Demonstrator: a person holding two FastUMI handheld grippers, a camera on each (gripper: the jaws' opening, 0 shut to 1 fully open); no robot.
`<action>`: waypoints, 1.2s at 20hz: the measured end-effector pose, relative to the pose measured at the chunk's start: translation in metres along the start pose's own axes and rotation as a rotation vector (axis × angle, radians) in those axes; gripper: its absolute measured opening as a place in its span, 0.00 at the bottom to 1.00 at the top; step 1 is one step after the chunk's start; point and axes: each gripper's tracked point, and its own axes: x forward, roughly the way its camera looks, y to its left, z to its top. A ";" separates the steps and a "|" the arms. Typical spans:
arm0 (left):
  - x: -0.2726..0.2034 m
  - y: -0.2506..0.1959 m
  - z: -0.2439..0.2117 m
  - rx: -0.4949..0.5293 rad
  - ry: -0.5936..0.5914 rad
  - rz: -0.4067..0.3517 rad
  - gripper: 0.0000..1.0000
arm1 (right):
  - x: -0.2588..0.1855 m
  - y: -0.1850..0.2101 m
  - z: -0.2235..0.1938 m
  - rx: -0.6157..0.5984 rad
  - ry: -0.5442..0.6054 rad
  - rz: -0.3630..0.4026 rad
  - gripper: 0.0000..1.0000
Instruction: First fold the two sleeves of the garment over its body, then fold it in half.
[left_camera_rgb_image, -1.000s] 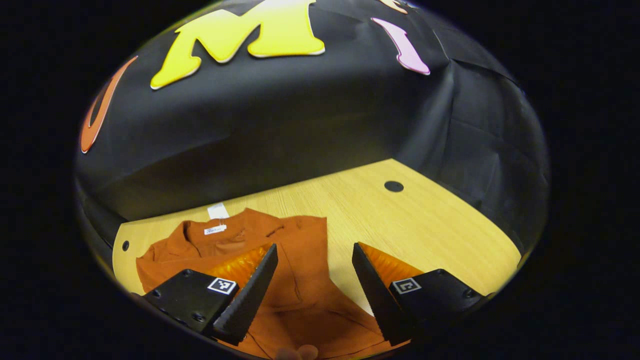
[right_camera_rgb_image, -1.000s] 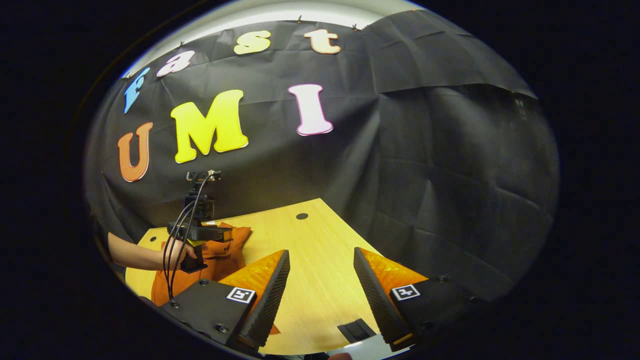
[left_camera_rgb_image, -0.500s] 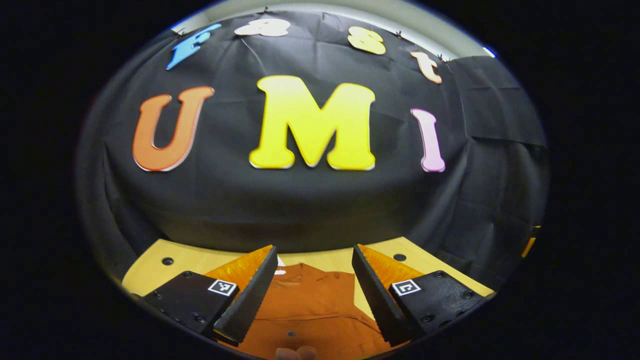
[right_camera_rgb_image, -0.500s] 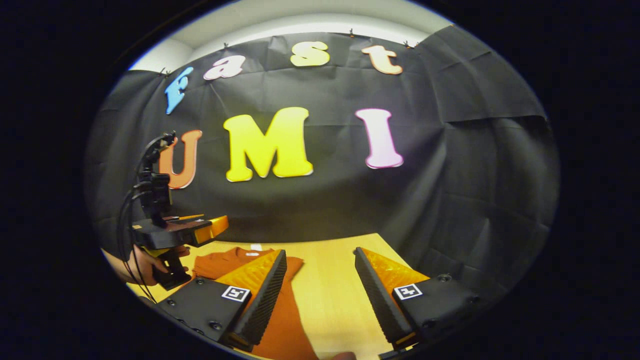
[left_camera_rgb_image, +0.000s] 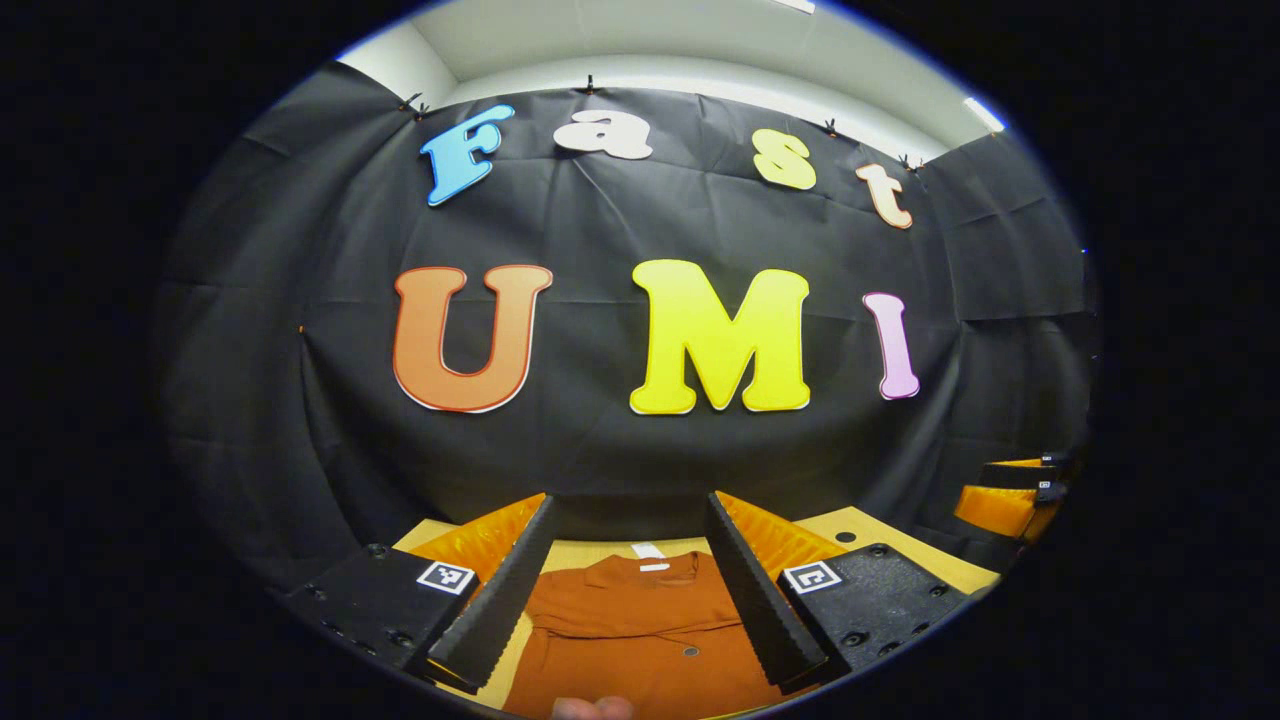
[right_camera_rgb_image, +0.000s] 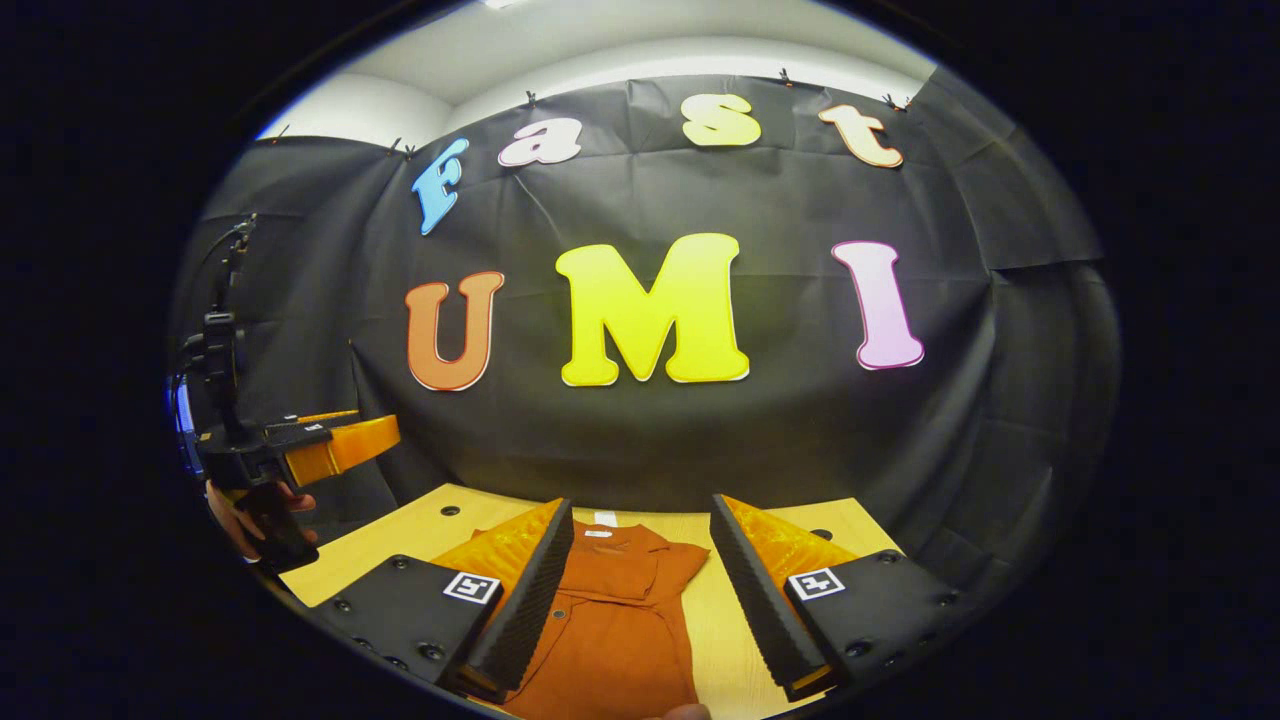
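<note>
rust-orange garment (left_camera_rgb_image: 640, 630) lying flat on wooden table (right_camera_rgb_image: 420, 525), collar toward wall; left gripper (left_camera_rgb_image: 628, 585) and right gripper (right_camera_rgb_image: 640, 590) both raised, fingers apart, holding nothing

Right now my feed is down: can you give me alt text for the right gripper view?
A rust-orange button-up garment lies on the light wooden table, collar toward the black cloth wall, seen between the open fingers of the right gripper, which holds nothing. At the left edge, a hand holds the left gripper above the table.
</note>
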 end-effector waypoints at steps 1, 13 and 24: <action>-0.006 0.006 -0.006 -0.006 0.011 -0.003 0.96 | -0.001 0.001 -0.001 -0.004 0.007 0.004 0.89; -0.126 0.080 -0.245 -0.210 0.700 -0.088 0.99 | -0.054 -0.068 -0.172 0.047 0.453 -0.053 0.86; -0.196 0.102 -0.356 -0.384 0.977 -0.045 0.97 | -0.108 -0.095 -0.346 0.151 0.815 -0.170 0.93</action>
